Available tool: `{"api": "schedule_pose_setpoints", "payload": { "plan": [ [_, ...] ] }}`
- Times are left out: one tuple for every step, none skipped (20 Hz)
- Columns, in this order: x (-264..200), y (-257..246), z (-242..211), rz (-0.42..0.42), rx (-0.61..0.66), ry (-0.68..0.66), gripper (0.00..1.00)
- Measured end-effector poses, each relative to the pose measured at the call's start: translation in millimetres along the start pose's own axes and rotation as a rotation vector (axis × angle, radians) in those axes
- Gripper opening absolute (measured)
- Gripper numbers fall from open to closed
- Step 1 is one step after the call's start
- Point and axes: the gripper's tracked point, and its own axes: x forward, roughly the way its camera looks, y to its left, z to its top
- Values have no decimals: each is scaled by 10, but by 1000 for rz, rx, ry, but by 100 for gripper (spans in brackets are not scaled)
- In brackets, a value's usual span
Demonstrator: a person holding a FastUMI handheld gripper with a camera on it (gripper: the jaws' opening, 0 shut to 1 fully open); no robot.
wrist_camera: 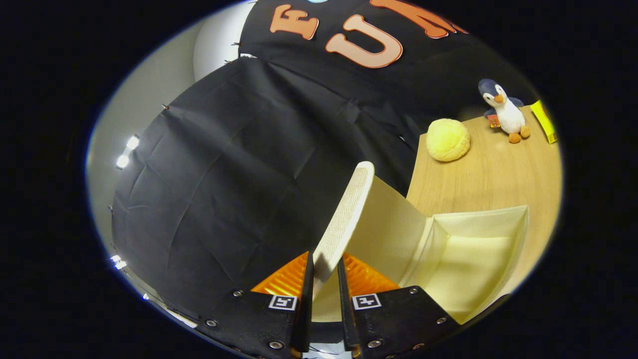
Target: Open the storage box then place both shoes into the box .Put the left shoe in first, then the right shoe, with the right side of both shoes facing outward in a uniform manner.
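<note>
My tool (326,279) is pinching the edge of the cream woven-fabric lid flap (349,209) of the pale fabric storage box (473,259), one finger on either face of the flap, jaws pressed close with only the flap's thickness between them. The flap stands raised and tilted away from the box mouth, so the opening step looks well under way — the interior is exposed and I see nothing lying in it. The box sits on the light wood-grain bench (498,174), just ahead of and beside the fingers; beyond it, well apart, are a round yellow plush cushion (447,139), a small blue-and-white plush penguin (506,112) and a yellow carton (544,121) at the far edge. To finish this step well I judge I should carry the flap on along its hinge arc rather than pull straight, keeping the pinch near the free edge so the soft fabric does not buckle or drag the light box across the bench. The flap should be laid fully back past upright before I release — otherwise it may fall shut again. Let go only once it rests by itself. No shoe lies ahead of the fingers, so the left shoe has to be located next.
</note>
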Motion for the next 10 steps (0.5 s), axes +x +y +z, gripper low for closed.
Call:
{"api": "schedule_pose_setpoints", "payload": {
  "plan": [
    [135, 57, -37, -9, -4, 11, 26],
    [284, 18, -81, -48, -29, 33, 26],
    [349, -34, -154, -74, -53, 52, 39],
    [417, -25, -192, -77, -67, 53, 52],
    [461, -8, -240, -82, -75, 52, 70],
    [493, -21, -285, -93, -87, 60, 75],
    [468, -79, -335, -111, -109, 75, 79],
    [441, -158, -366, -134, -137, 89, 80],
    [407, -189, -400, -157, -169, 92, 83],
    [351, -288, -386, -180, -199, 84, 84]
  ]
}}
